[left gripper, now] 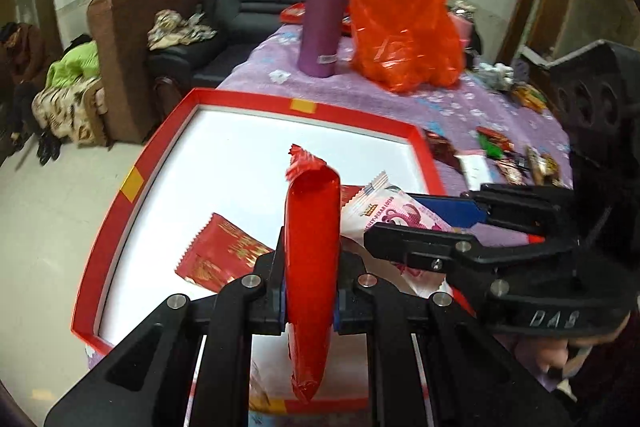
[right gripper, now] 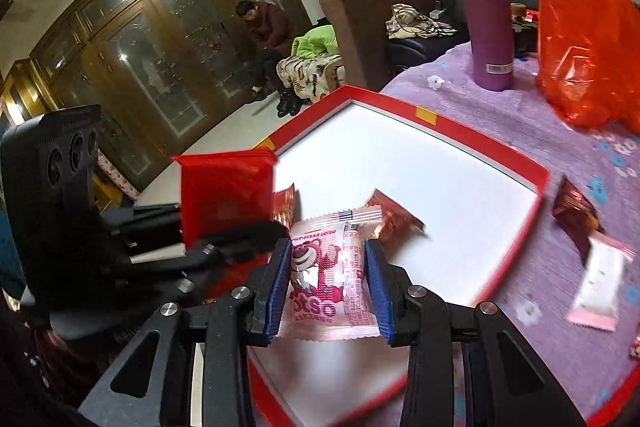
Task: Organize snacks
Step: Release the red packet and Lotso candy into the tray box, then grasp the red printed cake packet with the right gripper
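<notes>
Left gripper (left gripper: pixel 310 301) pinches a glossy red foil snack packet (left gripper: pixel 310 251) edge-on; right gripper (right gripper: pixel 328 285), jaws part-open, grips a pink bear-print sachet (right gripper: pixel 326 279) w/ both over the shallow red-rimmed white tray (right gripper: pixel 440 155), prob. for drop-off.

The far half of the red box (right gripper: pixel 480 143) is lying open, its white floor bare, giving a way in from above. Two red packets (left gripper: pixel 218 255) are taking up the near floor. Behind the box, a purple flask (right gripper: pixel 486 15) and an orange bag (right gripper: pixel 580 39) are standing tall on the tabletop (right gripper: pixel 568 239), blocking that side. Loose snacks (right gripper: pixel 596 279) are crowding the right.
</notes>
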The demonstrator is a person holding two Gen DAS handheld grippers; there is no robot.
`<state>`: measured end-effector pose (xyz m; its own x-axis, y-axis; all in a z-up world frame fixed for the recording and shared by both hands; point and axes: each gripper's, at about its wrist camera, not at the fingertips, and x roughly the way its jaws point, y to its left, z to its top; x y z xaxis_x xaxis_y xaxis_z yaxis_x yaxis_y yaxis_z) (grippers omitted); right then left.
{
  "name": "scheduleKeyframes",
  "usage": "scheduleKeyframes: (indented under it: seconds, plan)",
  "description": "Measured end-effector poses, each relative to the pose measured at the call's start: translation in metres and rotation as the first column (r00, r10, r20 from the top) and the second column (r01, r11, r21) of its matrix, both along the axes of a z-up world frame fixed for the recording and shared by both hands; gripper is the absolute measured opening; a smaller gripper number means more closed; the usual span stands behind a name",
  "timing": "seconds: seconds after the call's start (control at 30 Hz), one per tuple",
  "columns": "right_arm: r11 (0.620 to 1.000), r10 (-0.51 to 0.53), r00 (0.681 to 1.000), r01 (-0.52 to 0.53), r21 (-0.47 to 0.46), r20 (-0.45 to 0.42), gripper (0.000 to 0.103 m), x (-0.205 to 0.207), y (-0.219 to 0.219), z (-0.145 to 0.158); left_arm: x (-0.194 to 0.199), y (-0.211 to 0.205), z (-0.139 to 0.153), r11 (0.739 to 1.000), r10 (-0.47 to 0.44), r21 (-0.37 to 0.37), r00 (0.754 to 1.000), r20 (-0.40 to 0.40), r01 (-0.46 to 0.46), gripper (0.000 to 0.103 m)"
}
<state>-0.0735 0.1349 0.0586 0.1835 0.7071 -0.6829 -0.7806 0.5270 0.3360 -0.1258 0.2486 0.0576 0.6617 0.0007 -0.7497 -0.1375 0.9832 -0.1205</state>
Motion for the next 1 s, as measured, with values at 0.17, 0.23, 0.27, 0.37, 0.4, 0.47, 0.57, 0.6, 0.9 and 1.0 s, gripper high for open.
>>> scheduleKeyframes:
  seconds: [0.17,0.23,0.27,0.37,0.4,0.47,0.57,0.6,0.9,1.0]
  plan:
    - [0.999,-0.053,0.999,0.053,0.003,0.002,0.041,0.012,0.012,-0.006,0.015,0.000,0.003,0.996,0.079,0.043,0.996,-0.034,-0.078,0.016]
    - [0.997,-0.077,0.997,0.077,0.023,-0.011,0.045,0.017,0.007,-0.003,0.013,-0.005,0.010,0.992,0.103,0.079,0.995,-0.015,-0.102,0.027]
    - [0.995,-0.088,0.996,0.088,0.038,-0.018,0.046,0.018,0.002,0.000,0.010,-0.010,0.016,0.988,0.114,0.102,0.993,0.003,-0.114,0.037]
    - [0.991,-0.122,0.992,0.122,0.062,0.004,0.054,0.015,-0.019,0.013,-0.001,-0.020,0.030,0.985,0.102,0.136,0.993,0.052,-0.108,0.058]
    - [0.988,-0.141,0.990,0.140,0.073,0.011,0.057,0.014,-0.028,0.017,-0.005,-0.025,0.035,0.984,0.090,0.146,0.994,0.067,-0.099,0.061]
    - [0.981,-0.170,0.985,0.169,0.091,0.006,0.059,0.014,-0.044,0.023,-0.012,-0.036,0.044,0.982,0.071,0.166,0.994,0.088,-0.085,0.065]
    - [0.972,-0.208,0.978,0.206,0.112,0.005,0.059,0.011,-0.067,0.031,-0.022,-0.060,0.053,0.981,0.030,0.186,0.994,0.103,-0.049,0.069]
    - [0.969,-0.219,0.976,0.216,0.116,0.010,0.060,0.009,-0.075,0.033,-0.022,-0.066,0.055,0.980,0.023,0.192,0.994,0.103,-0.043,0.069]
    - [0.943,-0.314,0.948,0.305,0.132,0.051,0.066,-0.011,-0.153,0.044,-0.025,-0.147,0.057,0.950,-0.153,0.282,0.987,0.050,0.132,0.074]
    - [0.933,-0.348,0.937,0.341,0.113,0.041,0.067,-0.012,-0.175,0.042,-0.024,-0.172,0.056,0.922,-0.204,0.343,0.978,0.037,0.180,0.075]
